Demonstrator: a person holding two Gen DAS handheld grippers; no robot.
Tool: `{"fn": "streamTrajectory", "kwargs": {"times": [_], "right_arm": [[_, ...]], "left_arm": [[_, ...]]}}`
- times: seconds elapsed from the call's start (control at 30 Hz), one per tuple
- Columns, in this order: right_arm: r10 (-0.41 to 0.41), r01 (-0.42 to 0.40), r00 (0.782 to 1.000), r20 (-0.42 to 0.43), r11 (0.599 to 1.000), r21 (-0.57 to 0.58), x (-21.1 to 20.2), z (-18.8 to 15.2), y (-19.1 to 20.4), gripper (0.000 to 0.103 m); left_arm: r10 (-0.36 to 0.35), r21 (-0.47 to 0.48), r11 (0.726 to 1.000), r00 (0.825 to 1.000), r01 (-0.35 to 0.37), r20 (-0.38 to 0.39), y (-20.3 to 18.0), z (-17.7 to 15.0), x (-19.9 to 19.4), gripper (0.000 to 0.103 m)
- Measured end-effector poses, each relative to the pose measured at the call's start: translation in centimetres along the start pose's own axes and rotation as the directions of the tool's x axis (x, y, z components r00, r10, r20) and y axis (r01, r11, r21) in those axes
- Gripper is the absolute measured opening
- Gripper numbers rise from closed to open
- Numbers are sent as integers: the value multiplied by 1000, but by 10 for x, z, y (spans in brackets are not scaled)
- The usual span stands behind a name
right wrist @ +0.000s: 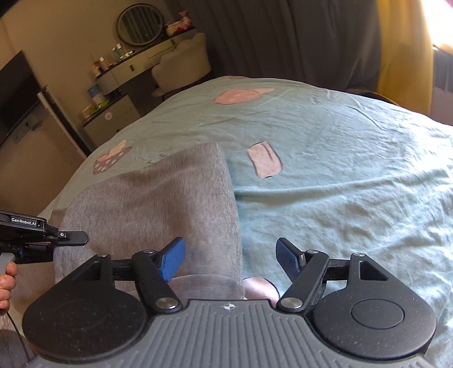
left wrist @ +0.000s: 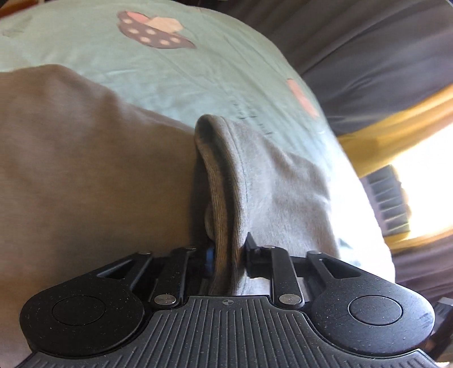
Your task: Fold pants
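Note:
The grey pants (right wrist: 158, 198) lie on a light green bedsheet (right wrist: 325, 169). In the left wrist view my left gripper (left wrist: 226, 257) is shut on a bunched fold of the grey pants (left wrist: 223, 181), which rises up between its jaws. In the right wrist view my right gripper (right wrist: 230, 260) is open with its blue pads (right wrist: 172, 260) spread, hovering over the right edge of the pants and holding nothing. The left gripper (right wrist: 70, 237) shows at the left edge of that view, held by a hand.
The bedsheet (left wrist: 175, 73) has pink and grey printed patches. A white dresser with a round mirror (right wrist: 141, 25) and a chair stand beyond the bed. Dark and yellow curtains (right wrist: 402, 56) hang at the right. A black TV (right wrist: 14, 93) is at the left.

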State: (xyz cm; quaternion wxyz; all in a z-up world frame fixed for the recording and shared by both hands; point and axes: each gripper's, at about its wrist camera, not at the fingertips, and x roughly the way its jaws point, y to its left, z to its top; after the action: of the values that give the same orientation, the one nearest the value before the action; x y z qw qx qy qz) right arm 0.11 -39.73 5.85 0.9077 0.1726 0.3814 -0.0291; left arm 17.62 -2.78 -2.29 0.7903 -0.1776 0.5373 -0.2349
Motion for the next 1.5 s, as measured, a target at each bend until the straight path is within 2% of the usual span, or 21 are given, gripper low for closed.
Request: {"fn": "streamTrajectory", "kwargs": {"times": [0.03,0.1,0.17,0.23,0.27,0.4,0.47,0.6,0.77,0.8,0.83,0.9,0.93,1.03,1.13,1.2,1.27,1.3,1.33,1.4,1.5], "right_arm": [[10,-10,1000,-2,1000,-19,1,0,3,54],[32,-32,999,-4,998,-53,2,-2,12,39],[52,-53,999,-13,995,-89,2,-2,19,30],[34,-38,999,-31,992,-117,5,-3,25,13],[23,-28,999,-47,993,-117,7,-3,27,12],[-10,-7,983,-182,996,-93,21,-8,26,12],[-18,-5,978,-206,994,-110,22,-11,29,12],[-21,-2,979,-204,993,-115,22,-13,32,13],[19,-31,982,-186,997,-64,16,-12,26,21],[24,-34,983,-184,998,-51,16,-12,24,21],[31,-38,983,-181,999,-37,16,-12,23,21],[47,-51,983,-175,999,-18,14,-12,21,23],[56,-58,984,-171,998,-10,13,-12,20,24],[68,-69,985,-157,998,1,10,-12,19,25],[77,-80,987,-139,997,-20,5,-13,23,25],[75,-82,988,-132,996,-44,3,-14,27,32],[87,-95,988,-131,994,-57,3,-14,30,33],[80,-89,988,-132,994,-62,4,-14,32,34],[66,-76,988,-137,995,-67,5,-14,33,37],[52,-63,988,-145,996,-69,8,-14,34,38],[54,-64,988,-146,996,-61,8,-14,33,40]], "left_arm": [[1,3,1000,1000,-1,-3,2,-5,0,30],[1,-14,1000,1000,-1,-6,5,-17,3,38],[-31,-31,999,999,31,-6,10,-28,5,41],[-36,-16,999,999,37,20,8,-37,7,46],[-36,-2,999,999,36,32,8,-39,8,47],[-51,-18,998,998,52,27,11,-39,9,46],[-59,-44,997,998,60,19,13,-32,9,45],[-76,-94,992,996,80,41,18,-14,14,44],[-119,-180,975,991,129,66,24,6,30,44],[-127,-206,969,990,138,65,24,10,35,42],[-151,-243,957,987,162,62,27,14,40,34],[-197,-284,937,979,205,55,31,20,45,26],[-204,-277,937,977,212,57,30,22,45,24],[-187,-161,967,980,196,71,14,24,31,21],[-166,-88,981,983,173,84,4,26,10,21],[-113,-53,991,987,120,116,5,27,-7,21],[-43,-3,999,986,44,161,7,27,-21,26],[-23,-3,1000,985,24,169,15,24,-27,33],[-12,-10,1000,987,14,162,18,20,-29,46],[-2,-10,1000,990,3,143,23,6,-29,56],[16,-14,1000,996,-15,89,34,-17,-24,60]]}}
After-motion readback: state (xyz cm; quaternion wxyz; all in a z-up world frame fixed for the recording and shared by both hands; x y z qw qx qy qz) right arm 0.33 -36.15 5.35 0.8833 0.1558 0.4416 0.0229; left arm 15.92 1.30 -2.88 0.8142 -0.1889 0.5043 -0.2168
